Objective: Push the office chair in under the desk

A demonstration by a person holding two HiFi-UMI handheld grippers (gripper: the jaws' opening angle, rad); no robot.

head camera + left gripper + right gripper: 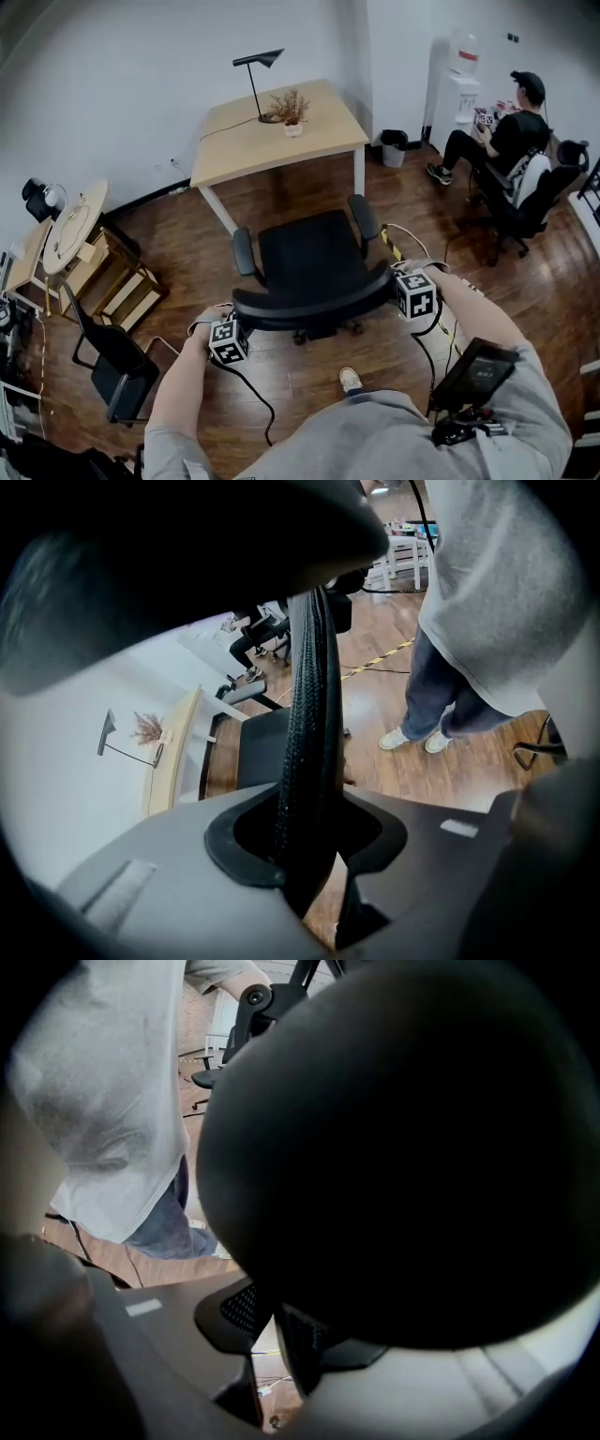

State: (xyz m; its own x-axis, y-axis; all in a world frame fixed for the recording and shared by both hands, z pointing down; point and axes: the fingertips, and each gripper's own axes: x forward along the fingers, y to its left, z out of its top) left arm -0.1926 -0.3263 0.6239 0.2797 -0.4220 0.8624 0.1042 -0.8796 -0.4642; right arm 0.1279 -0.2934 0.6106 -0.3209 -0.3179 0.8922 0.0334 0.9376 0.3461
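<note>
The black office chair (314, 255) stands on the wood floor just in front of the light wooden desk (272, 131), its seat facing the desk. Its curved backrest (309, 307) is nearest to me. My left gripper (239, 319) is shut on the left end of the backrest's top edge. The left gripper view shows the mesh edge (309, 714) pinched between the jaws of the left gripper (305, 841). My right gripper (392, 281) is shut on the right end. In the right gripper view the dark backrest (403, 1166) fills the picture, its mesh caught in the right gripper (281, 1330).
A desk lamp (258, 80) and a small dried plant (291, 108) stand on the desk. A second black chair (112, 361) and wooden furniture (84, 244) are at the left. A person sits on a chair (511, 150) at the back right. Cables (412, 246) trail on the floor.
</note>
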